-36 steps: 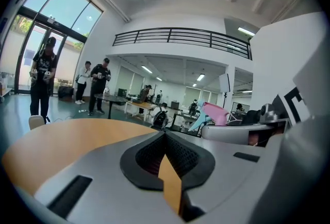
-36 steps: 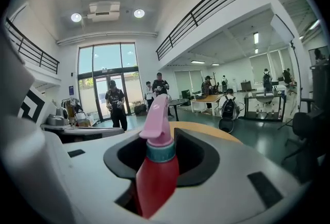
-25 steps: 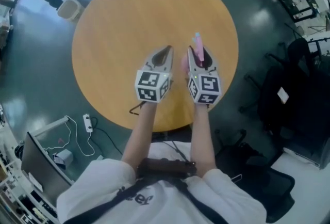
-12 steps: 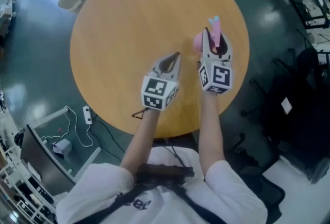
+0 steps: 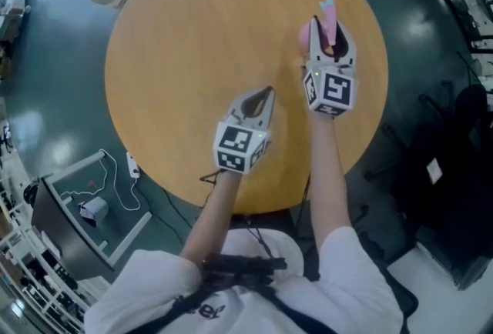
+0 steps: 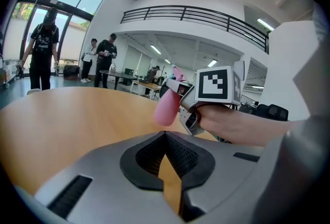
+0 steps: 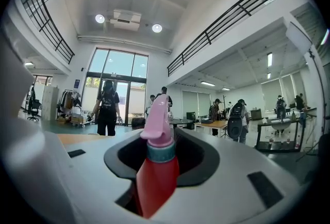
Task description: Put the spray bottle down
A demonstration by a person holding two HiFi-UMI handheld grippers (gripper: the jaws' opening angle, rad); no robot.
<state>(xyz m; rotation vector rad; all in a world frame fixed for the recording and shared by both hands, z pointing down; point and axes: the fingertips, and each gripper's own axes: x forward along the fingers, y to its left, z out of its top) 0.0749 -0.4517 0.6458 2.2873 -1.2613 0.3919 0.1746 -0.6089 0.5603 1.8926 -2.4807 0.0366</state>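
Gripping the pink spray bottle (image 7: 157,166) at its neck in the right tongs (image 5: 330,29), over the round table's (image 5: 192,40) right side; hovering with the left tongs (image 5: 265,95) pressed together, empty.

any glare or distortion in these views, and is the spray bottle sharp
Head view: lights glare on the dark floor, table evenly lit. Both gripper views: strong fisheye bending, black corners. Right gripper view: spray bottle close and slightly soft.

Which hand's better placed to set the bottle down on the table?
Right. The right gripper holds the bottle between its jaws, above the table near its right edge. The left gripper is shut and empty, so it has nothing to place.
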